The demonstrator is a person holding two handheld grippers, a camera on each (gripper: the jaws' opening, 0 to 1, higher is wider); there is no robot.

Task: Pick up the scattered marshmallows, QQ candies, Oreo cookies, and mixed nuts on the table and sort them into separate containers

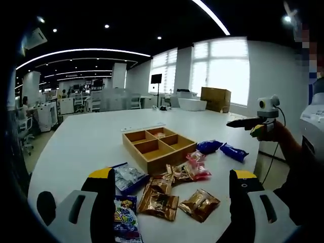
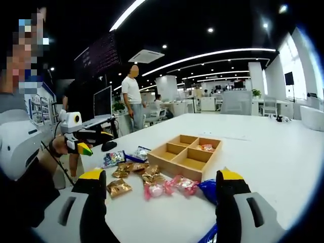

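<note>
A wooden four-compartment tray [image 1: 157, 147] [image 2: 186, 156] stands mid-table, with one pink packet [image 1: 160, 135] [image 2: 206, 148] in a compartment. Loose wrapped snacks lie in front of it: gold-brown packets [image 1: 158, 202] [image 2: 119, 187], pink packets [image 1: 196, 166] [image 2: 183, 185], dark blue packets [image 1: 209, 146] [image 2: 208, 188] and blue-white packets [image 1: 127, 177] [image 2: 114, 158]. My left gripper [image 1: 172, 190] is open above the gold packets, touching nothing. My right gripper [image 2: 159, 190] is open too, hovering over the pink ones. In each view the other gripper [image 1: 253, 124] [image 2: 83, 144] hangs off the table's side.
The white table [image 1: 96, 136] [image 2: 263, 152] stretches wide beyond the tray. A cardboard box [image 1: 215, 98] and white bins sit at its far end. A person in a white shirt [image 2: 132, 96] stands beyond the table edge, near a monitor [image 2: 103, 101]. Office desks fill the background.
</note>
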